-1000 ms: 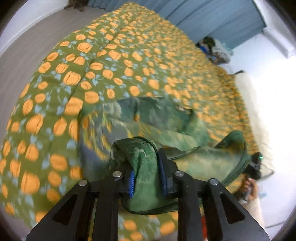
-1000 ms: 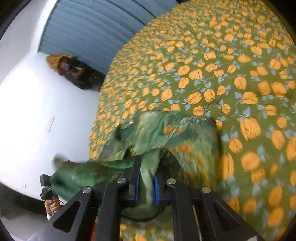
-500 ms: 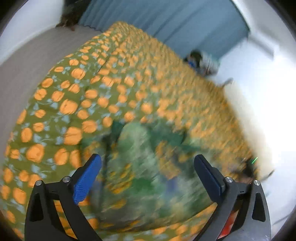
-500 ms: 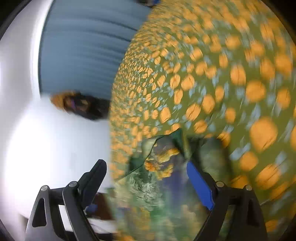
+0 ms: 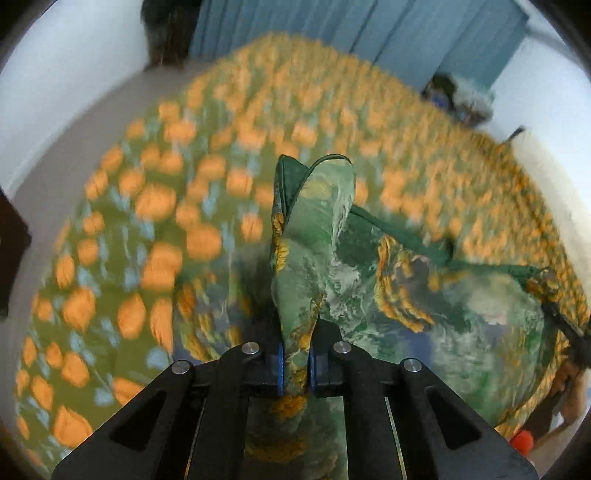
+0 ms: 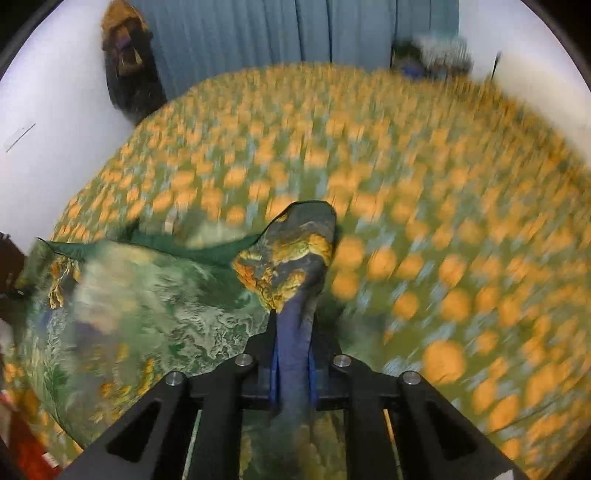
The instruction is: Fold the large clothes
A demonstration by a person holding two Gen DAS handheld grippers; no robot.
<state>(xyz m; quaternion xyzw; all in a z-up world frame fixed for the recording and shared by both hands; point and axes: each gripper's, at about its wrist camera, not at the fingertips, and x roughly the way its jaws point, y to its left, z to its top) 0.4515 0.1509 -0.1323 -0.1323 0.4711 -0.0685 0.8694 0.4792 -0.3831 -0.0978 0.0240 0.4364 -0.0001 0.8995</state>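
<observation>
Left wrist view showed the left gripper clamped on a bunched corner of the green printed garment, the fabric rising beyond the fingers. The right gripper likewise pinched a blue-and-orange fold. The garment stretched between them above the near edge of the orange-flowered bedspread. Beyond hung blue curtains.
</observation>
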